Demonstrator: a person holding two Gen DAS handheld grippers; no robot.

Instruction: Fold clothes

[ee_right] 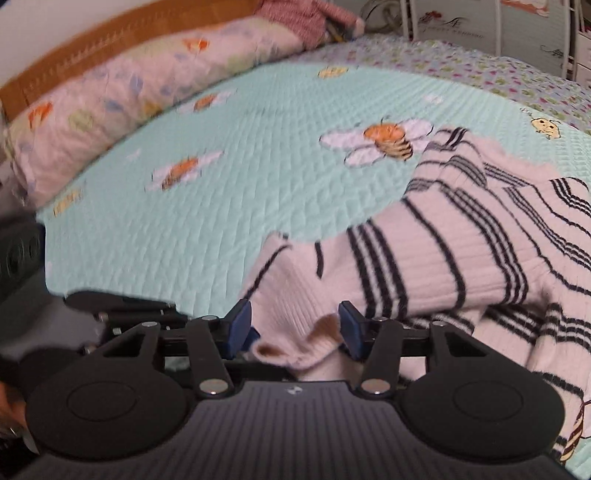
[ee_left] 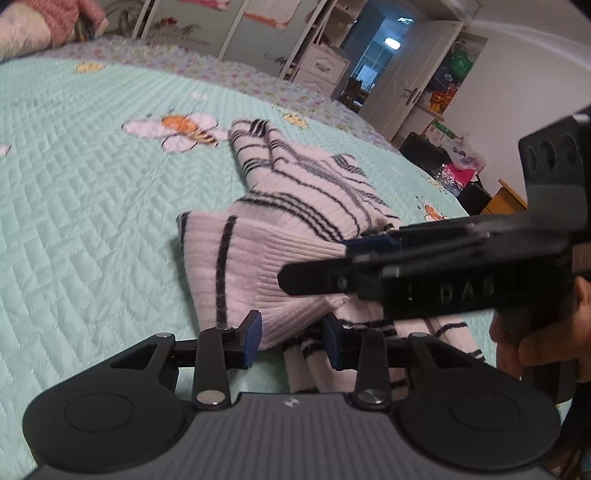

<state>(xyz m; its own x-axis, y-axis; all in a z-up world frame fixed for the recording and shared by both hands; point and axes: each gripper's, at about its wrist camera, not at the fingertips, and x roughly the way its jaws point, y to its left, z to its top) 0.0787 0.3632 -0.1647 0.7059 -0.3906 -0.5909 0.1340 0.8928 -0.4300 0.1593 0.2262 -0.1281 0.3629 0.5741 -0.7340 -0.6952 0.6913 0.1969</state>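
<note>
A white knit sweater with black stripes (ee_left: 291, 206) lies partly folded on a mint quilted bedspread (ee_left: 92, 206). My left gripper (ee_left: 291, 338) is open, its blue pads on either side of the sweater's near folded edge. My right gripper (ee_right: 295, 328) is open too, with a bunched ribbed edge of the sweater (ee_right: 424, 258) lying between its pads. In the left wrist view the right gripper (ee_left: 424, 269) comes in from the right, lying low over the sweater, with a hand behind it.
The bedspread (ee_right: 221, 192) has bee and flower patches. A floral pillow (ee_right: 110, 110) and a red garment (ee_right: 303, 18) lie along the wooden headboard. Wardrobes, a doorway (ee_left: 380, 59) and clutter stand past the bed's far side.
</note>
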